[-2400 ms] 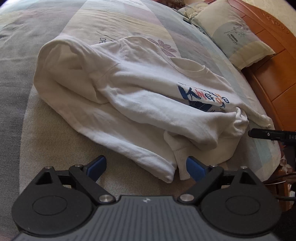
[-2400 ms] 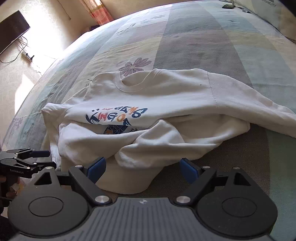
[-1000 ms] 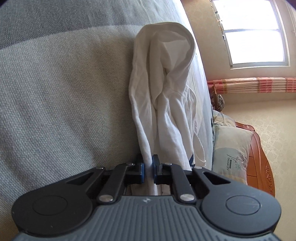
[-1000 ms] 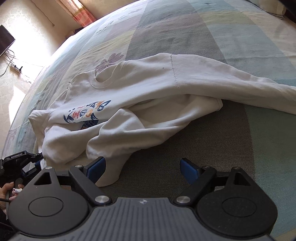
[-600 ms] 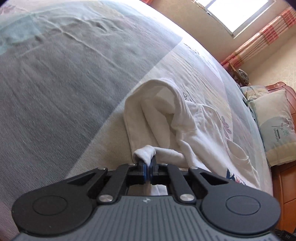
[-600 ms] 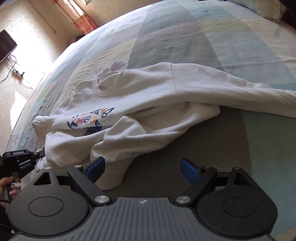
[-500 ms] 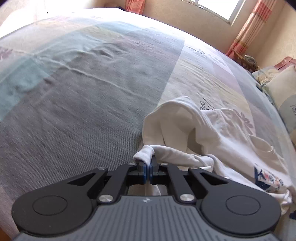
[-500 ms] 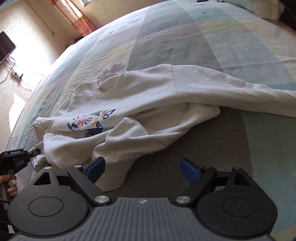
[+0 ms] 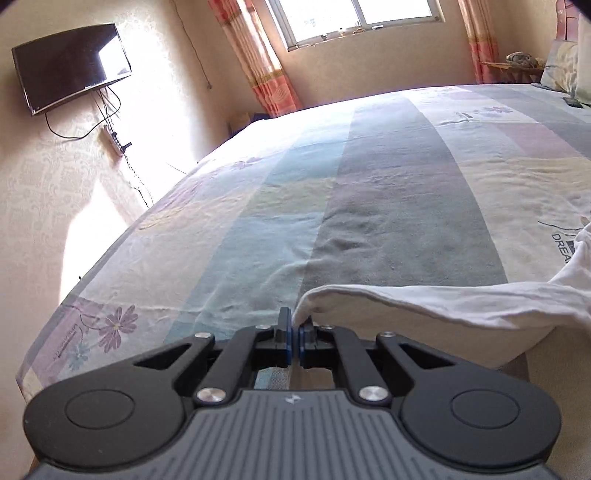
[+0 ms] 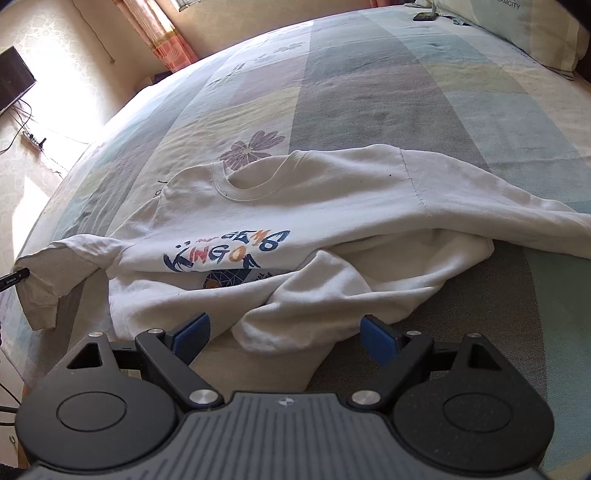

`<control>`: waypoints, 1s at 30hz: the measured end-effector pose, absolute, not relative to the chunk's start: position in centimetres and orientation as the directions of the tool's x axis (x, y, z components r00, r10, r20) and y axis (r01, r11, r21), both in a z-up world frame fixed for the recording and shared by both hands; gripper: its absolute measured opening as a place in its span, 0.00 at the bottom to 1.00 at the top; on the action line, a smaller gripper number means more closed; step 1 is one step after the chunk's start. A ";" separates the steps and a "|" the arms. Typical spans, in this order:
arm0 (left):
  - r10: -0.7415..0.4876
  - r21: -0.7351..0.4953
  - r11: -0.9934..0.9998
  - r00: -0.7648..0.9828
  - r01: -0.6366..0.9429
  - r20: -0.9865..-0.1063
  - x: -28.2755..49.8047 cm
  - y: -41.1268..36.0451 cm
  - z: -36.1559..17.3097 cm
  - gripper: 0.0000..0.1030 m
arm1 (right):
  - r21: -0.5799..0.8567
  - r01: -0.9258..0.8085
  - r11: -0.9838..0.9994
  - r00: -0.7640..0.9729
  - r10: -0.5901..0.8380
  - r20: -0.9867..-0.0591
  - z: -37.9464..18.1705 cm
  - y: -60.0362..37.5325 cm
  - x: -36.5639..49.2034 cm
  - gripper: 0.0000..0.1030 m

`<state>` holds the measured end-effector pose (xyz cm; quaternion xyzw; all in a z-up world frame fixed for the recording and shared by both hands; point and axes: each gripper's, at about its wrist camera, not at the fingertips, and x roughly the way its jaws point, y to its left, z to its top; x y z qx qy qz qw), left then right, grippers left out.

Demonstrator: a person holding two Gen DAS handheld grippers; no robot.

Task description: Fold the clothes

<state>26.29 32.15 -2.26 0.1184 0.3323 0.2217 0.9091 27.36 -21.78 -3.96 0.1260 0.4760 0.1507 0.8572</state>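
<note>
Sleeve drawn out to the left
Our left gripper (image 9: pixel 294 338), clenched on the sweatshirt (image 10: pixel 317 221) cuff (image 9: pixel 314 295), has pulled it leftward since a moment ago; right gripper (image 10: pixel 284 334) gapes, empty; spreading continues.

— Where's the sweatshirt (image 10: pixel 332 221)?
— Spread across the bed (image 10: pixel 369 92), one sleeve (image 10: pixel 40 280) out left, the other (image 10: pixel 517 218) out right.
— Pillow (image 10: pixel 517 29)?
— Far right, behind it.
— TV (image 9: pixel 72 66)?
— On the wall, left of the bed.
</note>
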 end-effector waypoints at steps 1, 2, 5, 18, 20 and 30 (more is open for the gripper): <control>0.484 0.383 0.869 0.697 -0.313 -0.529 26.7 32.2 -1.8 0.05 | 0.357 -0.140 0.924 0.502 0.377 -0.778 -3.9 -21.3 27.3 0.89; 0.485 0.403 0.864 0.715 -0.302 -0.503 27.1 32.1 -1.2 0.05 | 0.355 -0.141 0.924 0.504 0.376 -0.778 -3.8 -20.8 27.3 0.89; 0.470 0.421 0.861 0.763 -0.285 -0.444 27.2 31.7 0.2 0.06 | 0.351 -0.143 0.926 0.508 0.372 -0.777 -3.5 -19.6 27.1 0.89; 0.286 0.356 0.933 0.724 -0.060 -0.628 22.7 29.8 -6.9 0.06 | 0.333 -0.157 0.930 0.497 0.366 -0.787 -3.2 -16.7 28.0 0.89; 0.234 0.320 0.947 0.722 -0.019 -0.651 22.3 28.8 -7.6 0.07 | 0.331 -0.169 0.928 0.490 0.371 -0.789 -3.1 -16.2 28.4 0.89; 0.033 0.084 0.995 0.661 0.045 -0.750 20.8 26.4 -9.1 0.27 | 0.324 -0.235 0.916 0.482 0.400 -0.780 -2.3 -15.0 28.7 0.89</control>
